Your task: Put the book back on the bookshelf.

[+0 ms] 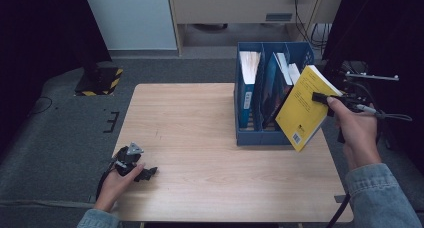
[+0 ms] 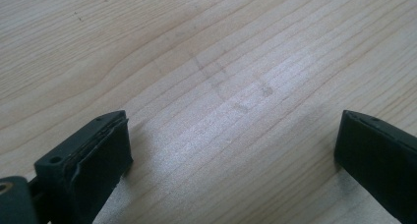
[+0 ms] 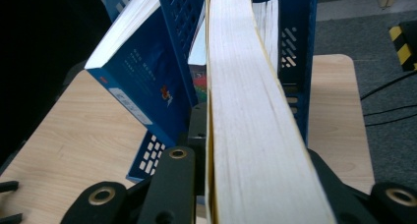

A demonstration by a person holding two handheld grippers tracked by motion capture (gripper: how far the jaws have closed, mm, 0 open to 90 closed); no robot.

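Blue rack (image 1: 260,137) (books inside) at counter's (image 1: 200,138) right edge; right gripper (image 1: 322,98) pinches yellow book (image 1: 302,110); left gripper (image 1: 145,173) spread

A light wooden table (image 1: 210,138) stands on grey carpet (image 1: 60,133). A blue file rack (image 1: 265,133) sits on its far right part, with books (image 1: 248,83) standing in its compartments. The left gripper (image 1: 145,174) rests on the tabletop near the front left corner. The middle is bare wood with faint scuff marks.
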